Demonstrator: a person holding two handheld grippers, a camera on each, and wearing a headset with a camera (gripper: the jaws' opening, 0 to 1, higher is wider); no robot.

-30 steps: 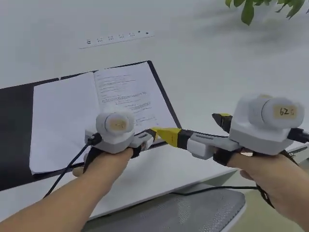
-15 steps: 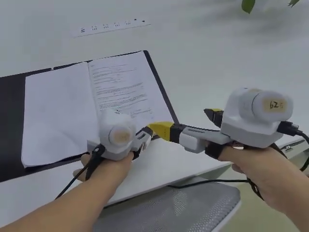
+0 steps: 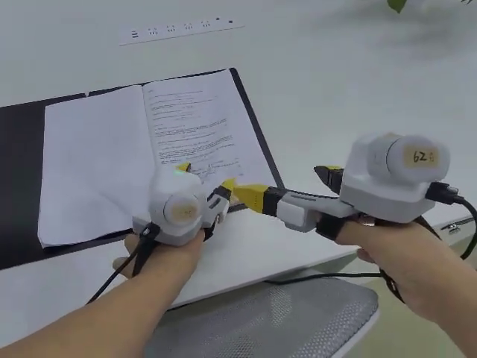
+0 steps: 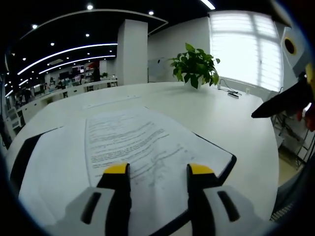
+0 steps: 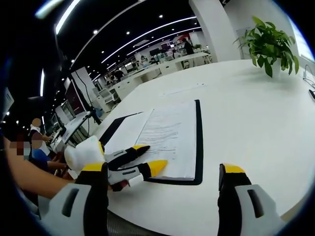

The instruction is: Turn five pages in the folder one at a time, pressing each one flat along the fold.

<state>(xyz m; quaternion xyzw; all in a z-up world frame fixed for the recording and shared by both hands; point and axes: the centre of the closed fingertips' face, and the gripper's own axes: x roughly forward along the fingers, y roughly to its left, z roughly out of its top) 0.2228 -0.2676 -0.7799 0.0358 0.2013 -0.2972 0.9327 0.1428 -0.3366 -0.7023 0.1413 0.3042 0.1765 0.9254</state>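
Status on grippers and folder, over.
Left gripper open over printed white page's lower edge. Right gripper open, off black folder's corner. Left gripper in its path.

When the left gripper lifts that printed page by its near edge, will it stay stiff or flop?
Probably floppy: the printed page looks like one thin sheet lying flat in the folder, so it should sag. Likely very light; a push may buckle it. The left gripper, jaws apart over its near edge, might catch extra sheets.

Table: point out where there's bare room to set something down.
Free: the table right of the folder, out to the plant, and the band between folder and power strip. Crowded: the folder's near right corner, where the left gripper and right gripper hover.
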